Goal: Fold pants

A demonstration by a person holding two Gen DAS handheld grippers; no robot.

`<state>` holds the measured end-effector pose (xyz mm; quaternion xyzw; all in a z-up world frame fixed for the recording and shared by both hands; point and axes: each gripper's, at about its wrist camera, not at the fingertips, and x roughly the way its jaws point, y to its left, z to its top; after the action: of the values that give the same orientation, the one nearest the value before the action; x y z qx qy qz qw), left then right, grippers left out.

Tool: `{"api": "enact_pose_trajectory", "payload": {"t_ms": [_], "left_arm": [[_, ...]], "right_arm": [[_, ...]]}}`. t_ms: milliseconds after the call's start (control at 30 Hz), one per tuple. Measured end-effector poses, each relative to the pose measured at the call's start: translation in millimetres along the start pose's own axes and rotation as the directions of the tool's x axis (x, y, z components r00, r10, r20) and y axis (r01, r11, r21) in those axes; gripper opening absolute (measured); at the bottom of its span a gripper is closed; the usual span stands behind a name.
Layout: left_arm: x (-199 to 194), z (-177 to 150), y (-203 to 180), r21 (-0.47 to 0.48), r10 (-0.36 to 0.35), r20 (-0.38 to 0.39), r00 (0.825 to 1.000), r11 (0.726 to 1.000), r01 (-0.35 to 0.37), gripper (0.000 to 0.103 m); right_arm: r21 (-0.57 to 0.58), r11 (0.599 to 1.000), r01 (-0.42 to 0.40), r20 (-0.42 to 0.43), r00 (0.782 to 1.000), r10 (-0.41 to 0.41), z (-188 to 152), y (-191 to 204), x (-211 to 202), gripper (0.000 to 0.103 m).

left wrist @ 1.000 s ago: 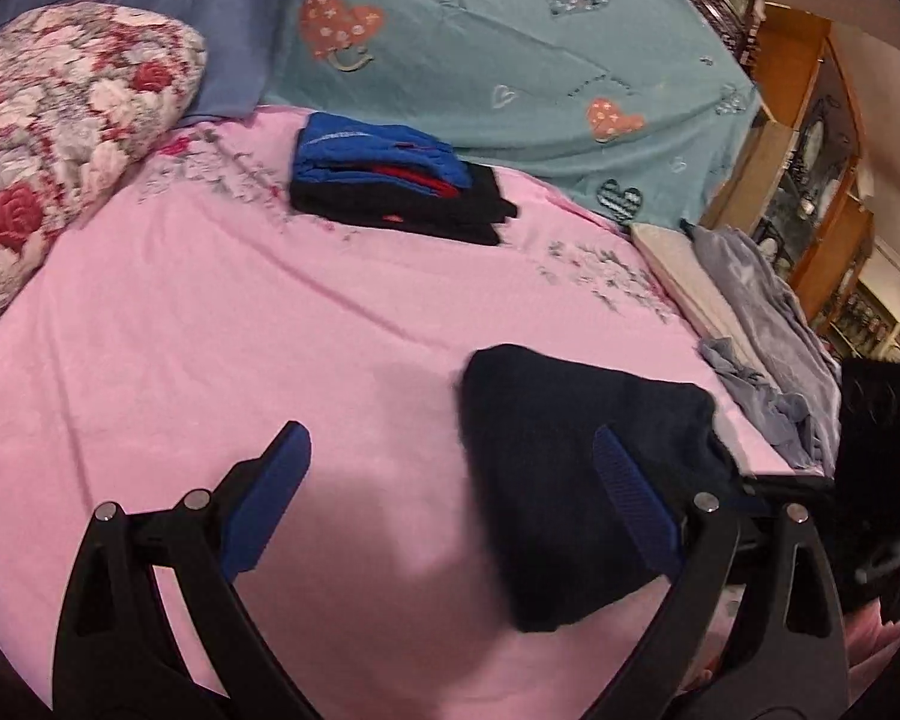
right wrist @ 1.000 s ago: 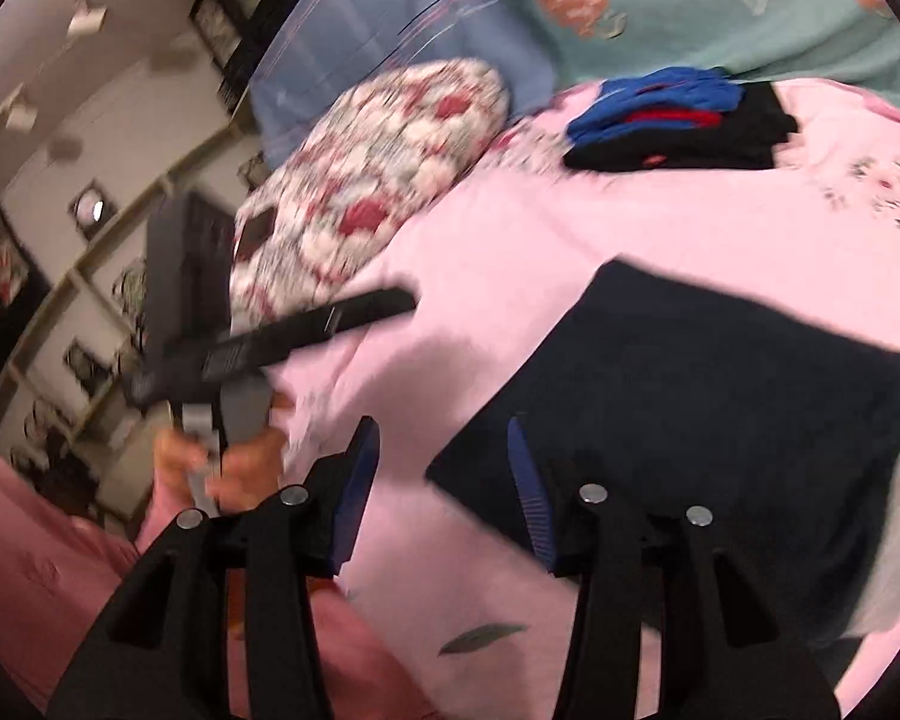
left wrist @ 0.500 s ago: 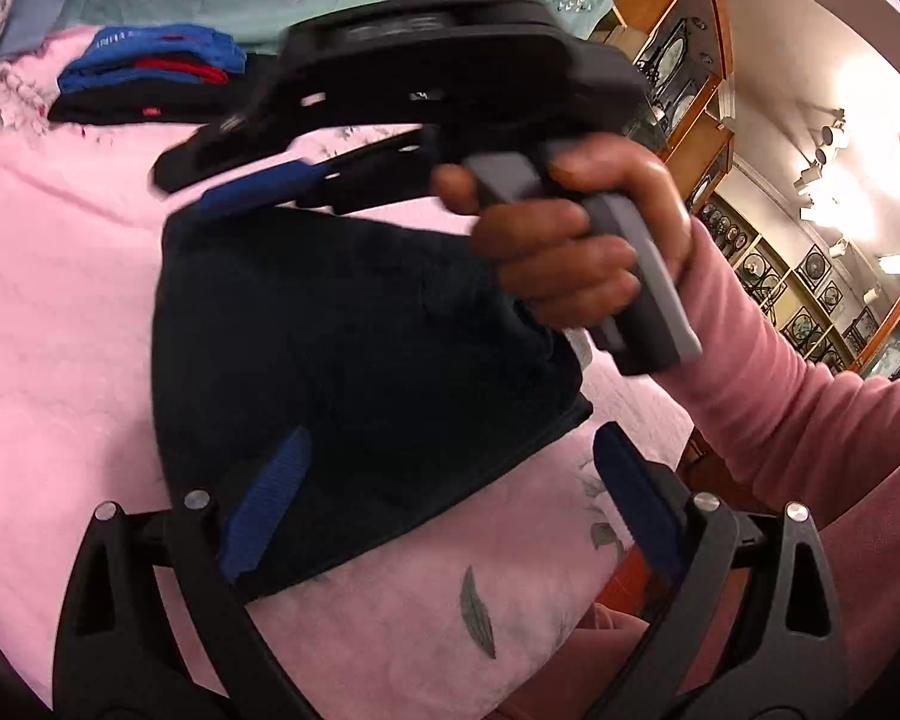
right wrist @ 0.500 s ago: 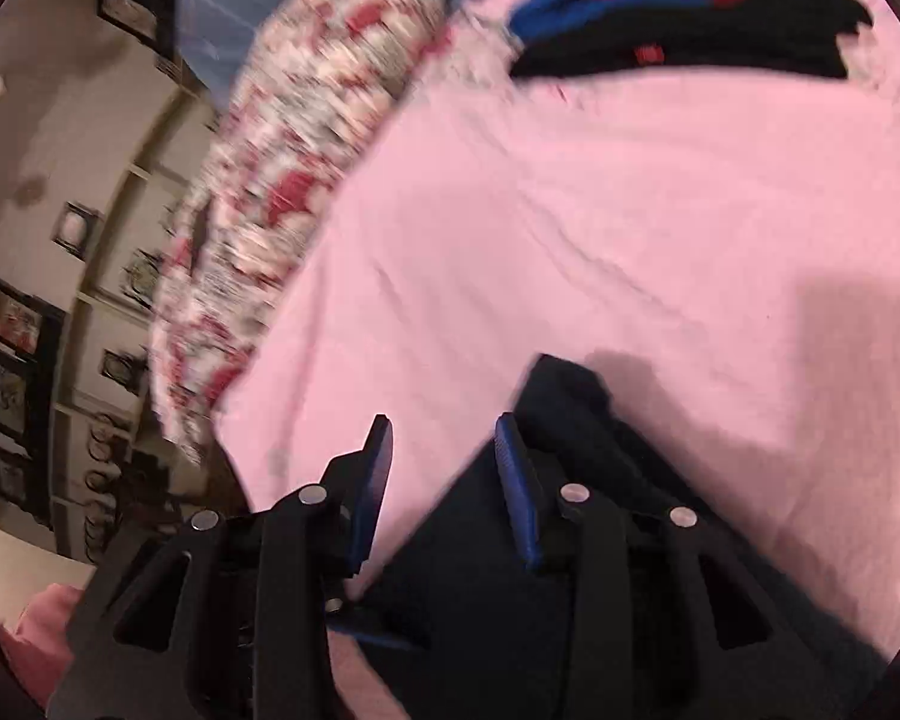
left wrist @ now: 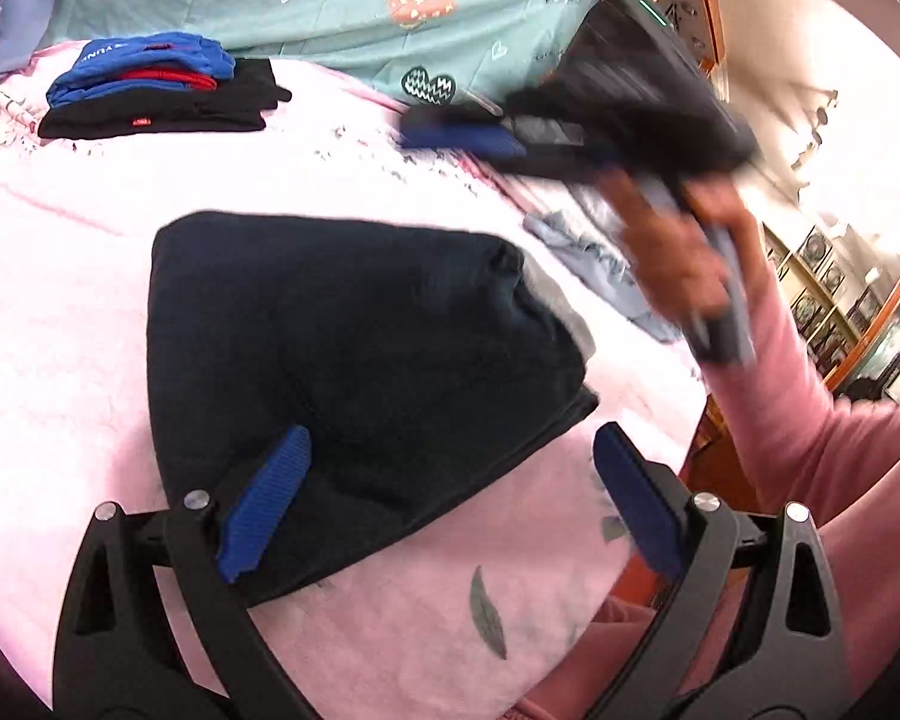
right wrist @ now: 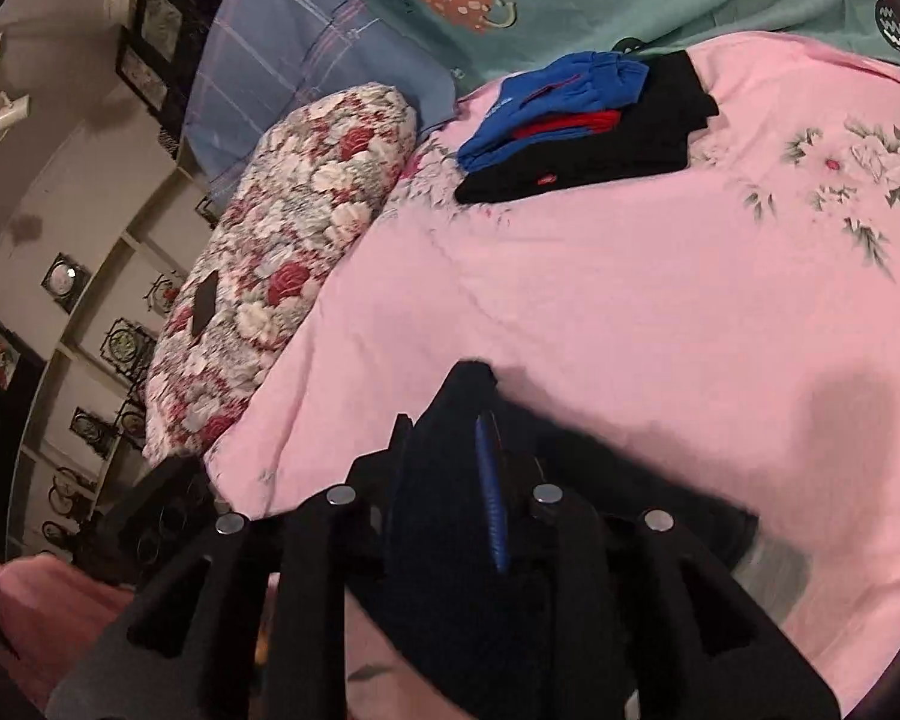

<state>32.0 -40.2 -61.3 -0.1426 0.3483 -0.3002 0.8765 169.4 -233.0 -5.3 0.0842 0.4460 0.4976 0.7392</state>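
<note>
I count one bed, its pink sheet [left wrist: 60,300] filling most of both views, with one teal cover [left wrist: 330,6] printed with hearts propped along the far edge. There are two pillows: a blue striped one [right wrist: 282,54] leaning at the back and a floral one [right wrist: 282,252] lying at the sheet's left edge. One pair of dark navy pants [left wrist: 360,330] sits folded into a compact block on the sheet, close to the near edge. One stack of folded clothes [left wrist: 156,96] rests well apart from it, near the teal cover, showing blue on top, a strip of red, and black beneath. One crumpled grey garment [left wrist: 594,258] lies just beside the pants on the right. Of my two tools, the left gripper [left wrist: 450,504] is spread wide and grips nothing; one finger [left wrist: 264,510] hangs over the near corner of the pants, the other over bare sheet, and I cannot tell whether either touches. The right gripper [right wrist: 444,420] is pinched nearly closed, with navy cloth from the pants bunched between its fingers in its own view. From the left camera it is blurred, carried by a hand [left wrist: 672,264] in a pink sleeve [left wrist: 810,420].
</note>
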Motion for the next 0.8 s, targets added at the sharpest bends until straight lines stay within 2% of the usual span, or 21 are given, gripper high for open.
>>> {"api": "enact_pose_trajectory", "payload": {"t_ms": [67, 100, 133, 167, 200, 233, 300, 333, 400, 500, 567, 600, 667, 700, 733, 800], "left_arm": [[-2.9, 1.2, -2.1, 0.002, 0.009, 0.005, 1.0, 1.0, -0.009, 0.097], [-0.9, 0.1, -3.0, 0.006, 0.021, -0.006, 1.0, 1.0, -0.021, 0.097], [3.5, -2.4, -2.9, 0.009, 0.045, -0.029, 0.999, 0.999, -0.045, 0.097], [8.9, -3.3, -2.6, 0.009, 0.066, -0.054, 0.996, 0.998, -0.066, 0.097], [10.6, -5.0, -3.0, 0.014, 0.072, -0.063, 0.995, 0.997, -0.072, 0.097], [9.5, -7.6, -4.2, 0.027, 0.085, -0.067, 0.994, 0.996, -0.083, 0.097], [7.8, -7.8, -11.0, 0.07, 0.125, -0.076, 0.989, 0.99, -0.12, 0.097], [7.1, -7.0, -13.9, 0.084, 0.137, -0.077, 0.988, 0.988, -0.131, 0.097], [4.9, -3.9, -13.9, 0.077, 0.137, -0.081, 0.987, 0.988, -0.131, 0.097], [4.2, 0.4, -11.4, 0.041, 0.123, -0.082, 0.989, 0.992, -0.12, 0.097], [8.7, 1.6, -9.4, 0.027, 0.163, -0.09, 0.983, 0.987, -0.161, 0.097], [10.5, 1.8, -9.7, 0.021, 0.175, -0.098, 0.98, 0.985, -0.174, 0.097], [11.3, 0.4, -10.5, 0.015, 0.185, -0.106, 0.977, 0.983, -0.184, 0.097], [10.9, 0.0, -11.9, 0.022, 0.196, -0.107, 0.975, 0.981, -0.195, 0.097], [10.6, 0.1, -12.9, 0.03, 0.202, -0.106, 0.974, 0.979, -0.2, 0.097], [9.3, -0.5, -13.8, 0.036, 0.217, -0.107, 0.97, 0.976, -0.214, 0.097]], "right_arm": [[0.012, 0.999, 0.05, -0.007, 0.999, -0.05, -28.9, -6.4, -6.3, 0.036], [0.041, 0.989, 0.144, -0.027, 0.989, -0.143, -47.4, -19.6, -9.2, 0.036], [0.074, 0.978, 0.195, -0.039, 0.981, -0.192, -60.4, -29.8, -8.3, 0.036], [0.133, 0.98, 0.15, -0.027, 0.989, -0.147, -73.4, -42.9, -15.2, 0.026], [0.185, 0.978, 0.096, 0.007, 0.995, -0.099, -82.2, -50.9, -24.9, 0.025], [0.225, 0.971, 0.076, 0.044, 0.995, -0.088, -88.5, -54.7, -37.0, 0.025], [0.208, 0.968, 0.141, 0.11, 0.98, -0.166, -93.5, -43.1, -57.3, 0.032], [0.195, 0.972, 0.131, 0.138, 0.977, -0.16, -94.2, -36.6, -61.4, 0.034], [0.162, 0.986, 0.039, 0.176, 0.982, -0.068, -94.4, -21.9, -61.0, 0.035], [0.126, 0.992, 0.022, 0.168, 0.985, -0.044, -94.6, -11.8, -46.3, 0.037], [0.17, 0.982, 0.079, 0.078, 0.993, -0.093, -101.5, -25.3, -28.7, 0.039], [0.204, 0.977, 0.065, 0.044, 0.996, -0.075, -106.6, -34.2, -22.3, 0.033], [0.234, 0.972, 0.017, 0.053, 0.998, -0.031, -112.2, -39.7, -29.1, 0.031], [0.234, 0.972, 0.02, 0.052, 0.998, -0.034, -113.4, -38.6, -34.4, 0.031], [0.225, 0.974, 0.041, 0.059, 0.997, -0.055, -113.3, -35.3, -42.0, 0.031], [0.19, 0.973, 0.129, 0.085, 0.985, -0.147, -112.6, -25.6, -54.3, 0.039]]}}
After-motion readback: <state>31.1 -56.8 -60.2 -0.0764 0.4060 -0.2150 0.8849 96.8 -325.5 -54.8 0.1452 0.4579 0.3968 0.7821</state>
